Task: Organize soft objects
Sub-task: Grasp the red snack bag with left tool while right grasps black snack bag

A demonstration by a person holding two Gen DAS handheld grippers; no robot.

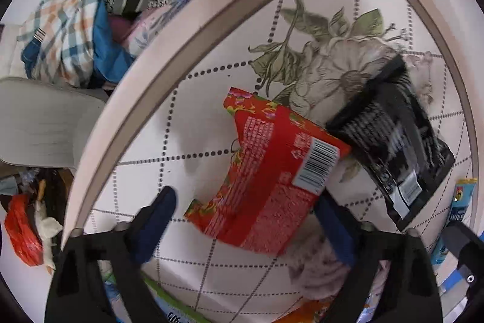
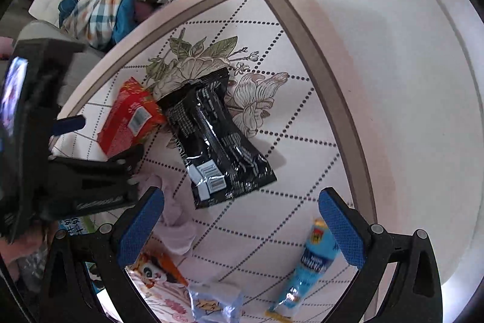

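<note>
A red snack packet [image 1: 266, 171] lies on the floral table top [image 1: 205, 99]. My left gripper [image 1: 245, 197] points down over it, open, its fingers on either side of the packet's lower end. The left pad stands apart from the packet; the right pad is at its edge. A black snack packet [image 2: 211, 141] lies beside the red packet [image 2: 130, 117]. My right gripper [image 2: 242, 192] hangs open just below the black packet with nothing between its fingers. A pale pink cloth [image 2: 175, 226] is bunched near its left finger, and a blue tube [image 2: 311, 262] lies by its right finger.
An orange cartoon packet [image 2: 157, 271] and a clear wrapper [image 2: 211, 301] lie at the near edge. Beyond the table's curved rim [image 1: 169, 50] a pile of checked and patterned clothes [image 1: 69, 20] covers a grey sofa. A red plastic bag [image 1: 21, 229] lies on the floor.
</note>
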